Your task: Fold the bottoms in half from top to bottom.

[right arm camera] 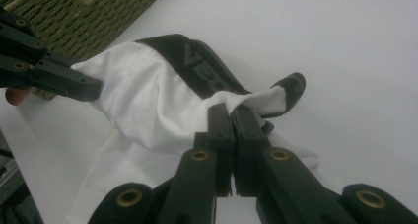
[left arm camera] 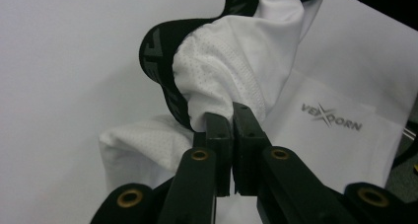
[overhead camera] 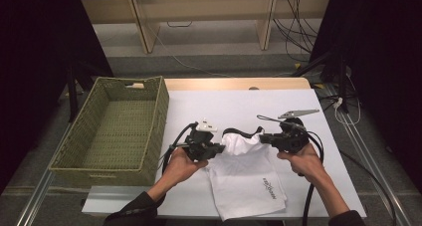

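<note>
One white garment (overhead camera: 244,173), one woven basket (overhead camera: 74,162), two grippers, left (overhead camera: 217,149) and right (overhead camera: 262,138), one surface (overhead camera: 239,104).

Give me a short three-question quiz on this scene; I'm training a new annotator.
1. True or false: both hand-held grippers pinch the white perforated fabric shorts with the black waistband.
2. What stands left of the white table?
A. green woven basket
B. metal bucket
3. What word is printed on the shorts?

Key:
1. True: left hand-held gripper and right hand-held gripper are shut on them.
2. A, the green woven basket.
3. VEXDORN.
</note>
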Tool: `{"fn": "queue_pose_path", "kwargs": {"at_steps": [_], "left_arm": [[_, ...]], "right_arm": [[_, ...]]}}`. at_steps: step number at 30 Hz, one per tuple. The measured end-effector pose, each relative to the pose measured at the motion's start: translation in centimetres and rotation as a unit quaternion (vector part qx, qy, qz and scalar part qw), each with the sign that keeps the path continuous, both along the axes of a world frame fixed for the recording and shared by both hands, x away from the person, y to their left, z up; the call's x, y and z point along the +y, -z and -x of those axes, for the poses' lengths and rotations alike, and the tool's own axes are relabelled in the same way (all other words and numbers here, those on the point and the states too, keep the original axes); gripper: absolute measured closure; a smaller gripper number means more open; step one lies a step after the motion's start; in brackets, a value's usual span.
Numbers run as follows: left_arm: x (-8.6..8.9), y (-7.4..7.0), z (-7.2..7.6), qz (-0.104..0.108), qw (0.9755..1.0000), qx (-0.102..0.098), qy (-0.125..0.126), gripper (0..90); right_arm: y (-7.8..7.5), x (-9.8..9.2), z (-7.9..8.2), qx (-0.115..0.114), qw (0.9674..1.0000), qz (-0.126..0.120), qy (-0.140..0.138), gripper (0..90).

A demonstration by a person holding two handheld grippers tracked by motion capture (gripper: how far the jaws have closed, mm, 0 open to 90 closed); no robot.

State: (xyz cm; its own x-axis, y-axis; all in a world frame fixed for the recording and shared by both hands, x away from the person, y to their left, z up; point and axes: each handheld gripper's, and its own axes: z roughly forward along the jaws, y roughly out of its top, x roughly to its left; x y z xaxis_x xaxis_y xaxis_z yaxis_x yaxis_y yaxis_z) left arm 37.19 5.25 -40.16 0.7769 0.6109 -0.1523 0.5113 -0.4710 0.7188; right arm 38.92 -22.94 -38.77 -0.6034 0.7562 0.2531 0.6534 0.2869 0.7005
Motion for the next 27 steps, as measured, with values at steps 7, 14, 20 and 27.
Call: {"fn": "queue_pose_path", "kwargs": {"at_steps": [7, 14, 20, 27], "left_arm": [[-0.1, 1.6, 3.0, -0.016, 0.9995, 0.004, 0.028, 86.9], [-0.6, 3.8, 5.1, -0.038, 0.9976, 0.024, 0.052, 86.6], [-1.1, 5.3, 6.2, -0.053, 0.9954, 0.040, 0.069, 86.0], [-1.5, 6.3, 7.1, -0.064, 0.9932, 0.052, 0.082, 84.0]], "right_arm": [[1.2, -0.1, 3.2, -0.013, 0.9998, 0.009, -0.013, 87.9], [3.0, 0.2, 5.6, 0.003, 0.9992, 0.033, -0.023, 87.7], [4.0, 0.1, 6.9, 0.013, 0.9981, 0.052, -0.030, 87.5], [5.4, -0.3, 8.4, 0.034, 0.9956, 0.081, -0.034, 86.4]]}}
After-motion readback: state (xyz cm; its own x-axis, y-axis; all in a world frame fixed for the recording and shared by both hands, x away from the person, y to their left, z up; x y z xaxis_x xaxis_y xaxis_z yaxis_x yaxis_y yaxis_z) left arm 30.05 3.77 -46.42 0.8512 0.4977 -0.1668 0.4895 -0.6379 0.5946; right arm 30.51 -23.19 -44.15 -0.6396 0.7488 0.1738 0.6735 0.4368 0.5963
